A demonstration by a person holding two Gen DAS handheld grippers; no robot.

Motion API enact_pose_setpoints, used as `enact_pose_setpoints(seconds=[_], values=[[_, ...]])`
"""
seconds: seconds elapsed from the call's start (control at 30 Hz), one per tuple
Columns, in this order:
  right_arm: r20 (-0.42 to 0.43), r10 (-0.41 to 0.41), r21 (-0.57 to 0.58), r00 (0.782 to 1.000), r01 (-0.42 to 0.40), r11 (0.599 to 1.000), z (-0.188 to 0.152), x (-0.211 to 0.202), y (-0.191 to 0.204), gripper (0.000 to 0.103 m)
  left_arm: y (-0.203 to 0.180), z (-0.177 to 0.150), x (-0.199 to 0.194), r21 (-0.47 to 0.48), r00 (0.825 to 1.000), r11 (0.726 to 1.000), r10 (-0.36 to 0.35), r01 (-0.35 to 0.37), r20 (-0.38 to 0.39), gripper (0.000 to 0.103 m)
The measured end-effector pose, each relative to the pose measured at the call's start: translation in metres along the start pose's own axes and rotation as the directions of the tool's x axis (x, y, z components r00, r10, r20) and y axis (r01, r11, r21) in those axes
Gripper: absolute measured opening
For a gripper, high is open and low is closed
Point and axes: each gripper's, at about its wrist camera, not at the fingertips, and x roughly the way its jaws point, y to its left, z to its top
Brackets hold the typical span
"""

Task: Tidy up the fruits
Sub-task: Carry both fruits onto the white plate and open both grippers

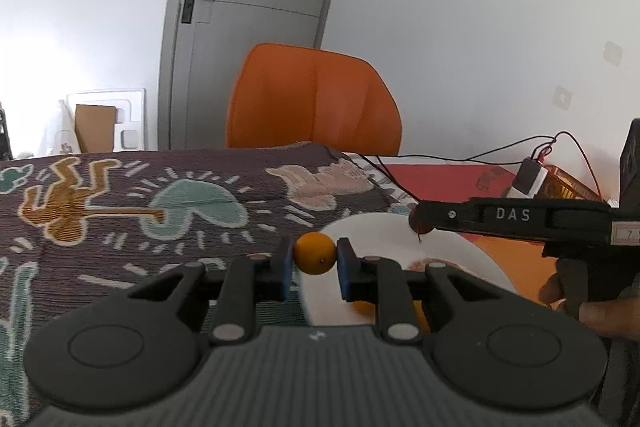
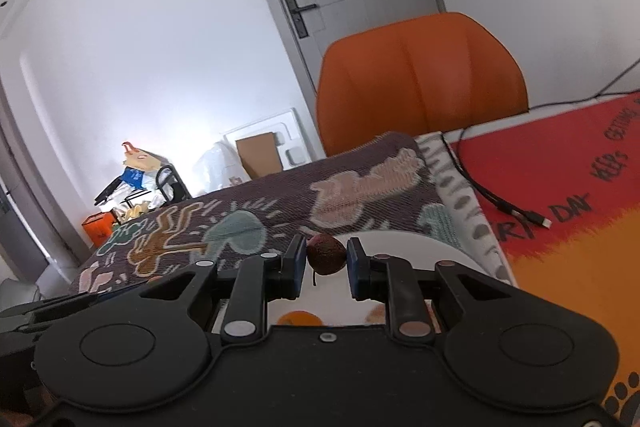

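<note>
Small orange fruit point(image 1: 315, 253): pinched between the blue pads of the left gripper point(image 1: 312, 263), held above the near-left rim of the white plate point(image 1: 384, 227).
Dark brown fruit point(image 2: 326, 254): rough-skinned, a thin stem hanging below it; it sits between the pads of the right gripper point(image 2: 325, 263), touching the left pad, with a thin gap showing at the right pad.
Left gripper: clenched on the small orange fruit.
Right gripper: from the left wrist view it reaches in from 3 o'clock, the dark fruit at its tip over the plate; whether it grips or has let go, I cannot tell.
White plate: on the patterned cloth point(image 1: 120, 203); more orange fruit point(image 2: 298, 318) lies on it at 6 o'clock, partly hidden.
Red-orange mat point(image 2: 568, 211): at 3 o'clock of the plate, a black cable point(image 2: 500, 205) lying on it.
Orange chair point(image 1: 314, 99): at 12 o'clock beyond the table.
</note>
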Motion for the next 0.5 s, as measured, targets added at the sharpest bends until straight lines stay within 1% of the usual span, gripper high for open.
enact_pose_setpoints(seconds=[0.03,0.07,0.1,0.33,0.43,0.5], values=[[0.000,-0.001,0.004,1.000,0.001,1.000,0.000,0.000,-0.001,0.031,-0.002,0.000,0.002,0.001,1.000,1.000,-0.002,0.002,-0.002,0.021],[0.006,-0.001,0.010,1.000,0.001,1.000,0.001,-0.001,-0.003,0.038,-0.004,0.000,0.003,0.002,1.000,1.000,-0.002,0.002,-0.003,0.021],[0.012,0.001,0.017,1.000,-0.002,1.000,0.001,-0.002,-0.004,0.041,-0.005,0.001,0.004,0.002,1.000,1.000,-0.002,0.002,-0.003,0.021],[0.037,-0.006,0.057,0.999,0.004,0.998,0.005,-0.008,-0.015,0.042,-0.009,0.000,0.002,0.002,1.000,1.000,0.016,-0.016,0.004,0.025],[0.039,0.002,0.055,0.999,-0.004,0.998,0.006,-0.008,-0.014,0.043,-0.004,-0.001,-0.002,-0.007,0.999,0.999,0.033,-0.033,-0.003,0.025],[0.036,0.000,0.045,0.999,-0.001,0.999,0.006,-0.008,-0.011,0.048,0.000,-0.003,-0.006,-0.014,0.999,0.999,0.049,-0.049,-0.005,0.027]])
